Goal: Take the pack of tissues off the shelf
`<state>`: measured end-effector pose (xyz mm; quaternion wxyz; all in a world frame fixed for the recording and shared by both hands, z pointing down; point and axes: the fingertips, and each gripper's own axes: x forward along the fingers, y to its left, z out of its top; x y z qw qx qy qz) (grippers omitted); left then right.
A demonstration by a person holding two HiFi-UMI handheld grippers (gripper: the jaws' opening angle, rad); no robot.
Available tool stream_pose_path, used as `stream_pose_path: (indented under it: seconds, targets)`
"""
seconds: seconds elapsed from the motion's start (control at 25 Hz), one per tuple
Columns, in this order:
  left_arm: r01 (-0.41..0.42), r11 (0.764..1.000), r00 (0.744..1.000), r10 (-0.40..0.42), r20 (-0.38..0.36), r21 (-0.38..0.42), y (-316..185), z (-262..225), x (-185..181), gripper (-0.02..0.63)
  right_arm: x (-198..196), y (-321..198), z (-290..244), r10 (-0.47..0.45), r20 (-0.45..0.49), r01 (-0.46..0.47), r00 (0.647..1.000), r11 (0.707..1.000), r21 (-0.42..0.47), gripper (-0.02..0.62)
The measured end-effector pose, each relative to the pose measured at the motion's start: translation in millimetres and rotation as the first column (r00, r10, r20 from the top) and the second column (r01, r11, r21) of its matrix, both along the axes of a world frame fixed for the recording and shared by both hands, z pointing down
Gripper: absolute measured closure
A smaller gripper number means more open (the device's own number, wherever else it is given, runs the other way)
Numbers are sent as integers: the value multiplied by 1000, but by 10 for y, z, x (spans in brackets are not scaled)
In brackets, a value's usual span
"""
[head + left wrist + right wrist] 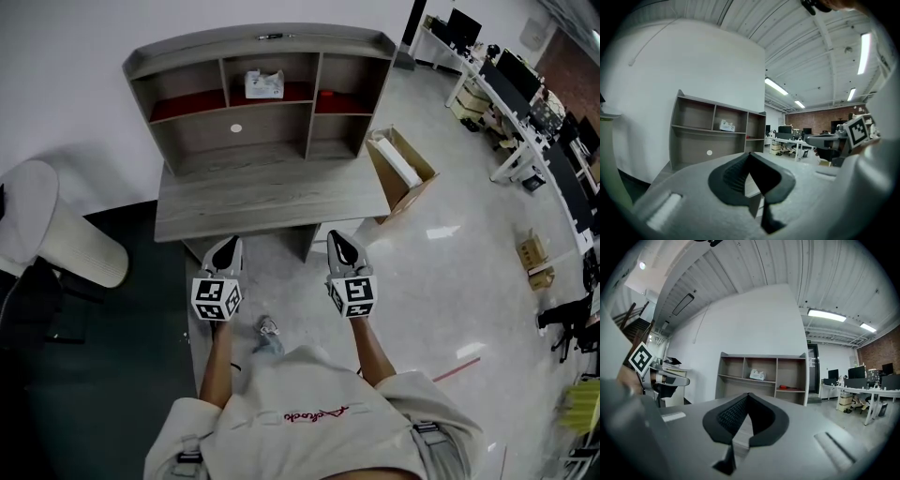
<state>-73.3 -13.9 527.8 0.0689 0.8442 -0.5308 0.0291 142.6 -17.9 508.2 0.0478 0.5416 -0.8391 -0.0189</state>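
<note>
currently | both arms held forward | left gripper (227,251), right gripper (343,247) pointed level at shelf (262,39) | jaws closed, empty

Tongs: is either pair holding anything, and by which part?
Nothing is held. Left tongs and right tongs are shut and empty; the pack of tissues sits in the upper middle compartment of the shelf.

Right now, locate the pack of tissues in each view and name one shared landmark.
Head view: pack of tissues top centre, in the upper middle compartment.
Left gripper view: pack left of centre.
Right gripper view: pack near centre.
Shared landmark: the grey shelf holding it.
</note>
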Motion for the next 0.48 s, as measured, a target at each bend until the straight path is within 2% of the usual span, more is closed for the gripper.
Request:
stream_pose_path:
  seconds: [0.48]
  targets:
    - [-36, 999, 999, 36, -8, 17, -1171, -132, -516, 607, -576, -1150, -171, 16, -12, -16, 1000, 1000, 23, 588]
